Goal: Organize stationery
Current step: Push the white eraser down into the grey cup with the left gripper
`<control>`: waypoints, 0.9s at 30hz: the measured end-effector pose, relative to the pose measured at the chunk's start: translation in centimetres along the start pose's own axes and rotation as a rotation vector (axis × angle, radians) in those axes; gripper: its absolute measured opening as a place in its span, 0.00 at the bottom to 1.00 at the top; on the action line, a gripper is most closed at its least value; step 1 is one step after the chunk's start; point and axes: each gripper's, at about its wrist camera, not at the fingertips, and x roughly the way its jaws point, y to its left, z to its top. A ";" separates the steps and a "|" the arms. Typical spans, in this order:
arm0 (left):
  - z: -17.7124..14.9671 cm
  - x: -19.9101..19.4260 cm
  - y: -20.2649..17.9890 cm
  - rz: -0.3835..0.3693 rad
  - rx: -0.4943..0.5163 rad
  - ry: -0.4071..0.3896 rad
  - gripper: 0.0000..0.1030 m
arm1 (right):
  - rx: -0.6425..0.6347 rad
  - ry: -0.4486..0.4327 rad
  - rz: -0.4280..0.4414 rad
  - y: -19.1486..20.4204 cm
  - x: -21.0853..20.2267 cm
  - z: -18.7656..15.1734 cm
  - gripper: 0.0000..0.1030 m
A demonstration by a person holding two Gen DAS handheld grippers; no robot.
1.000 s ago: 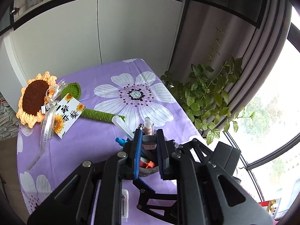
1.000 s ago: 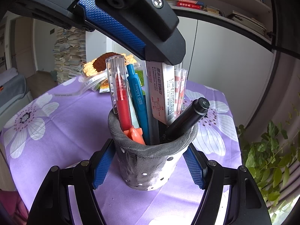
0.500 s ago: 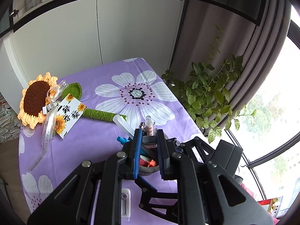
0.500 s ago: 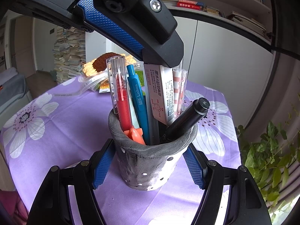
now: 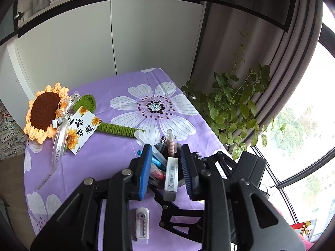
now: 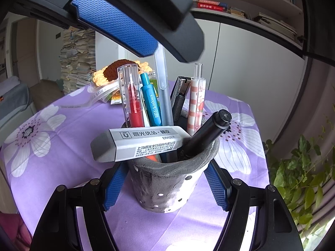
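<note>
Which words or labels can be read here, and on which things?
"ERASER", beside Chinese characters: eraser; its fine print is too small.
"Linhwa": blue pen.
"FOR YOU": ribbon.
Large Chinese characters: card.
Book spines: too blurred.
</note>
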 end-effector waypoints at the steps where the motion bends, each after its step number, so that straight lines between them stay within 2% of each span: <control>1: -0.2 -0.4 0.3 -0.001 -0.007 -0.004 0.25 | 0.000 0.000 0.000 0.0 0.0 0.0 0.71; 8: -3.1 -2.6 1.7 0.013 -0.013 -0.025 0.30 | 0.004 0.003 0.004 -0.1 0.0 0.0 0.71; 14: -5.9 -1.5 2.5 -0.007 0.001 0.001 0.30 | 0.003 0.004 0.013 -0.3 0.0 0.0 0.71; 17: -6.6 -0.8 2.6 -0.029 0.000 0.022 0.30 | -0.006 0.002 0.037 -0.6 -0.2 -0.2 0.72; 21: -6.7 -0.5 2.1 -0.036 0.027 0.017 0.30 | -0.081 0.014 0.033 -0.9 -0.8 -0.8 0.74; 27: -6.7 0.0 0.7 -0.048 0.072 0.027 0.30 | -0.106 -0.007 0.103 -2.1 -0.6 -0.5 0.74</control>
